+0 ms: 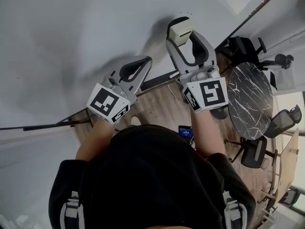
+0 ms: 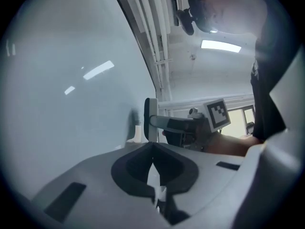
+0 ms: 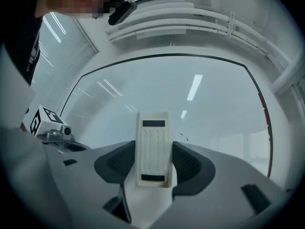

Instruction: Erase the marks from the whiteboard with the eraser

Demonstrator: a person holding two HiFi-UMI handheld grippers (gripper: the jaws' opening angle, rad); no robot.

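The whiteboard [image 1: 71,37] fills the upper left of the head view and most of the right gripper view [image 3: 190,94]. A few tiny dark marks [image 3: 184,137] show on it just right of the eraser. My right gripper [image 1: 182,31] is shut on the cream eraser [image 3: 152,149], held upright with its end at the board; the eraser [image 2: 150,119] seems to touch the board. My left gripper [image 1: 145,63] is lower and to the left, close to the board, with its jaws shut [image 2: 152,165] on nothing.
A dark rail [image 1: 159,80] runs under the board's lower edge. Behind me on the wooden floor are a round black marble table [image 1: 250,99] and office chairs [image 1: 282,122]. A small blue-lit device [image 1: 186,133] shows near my right forearm.
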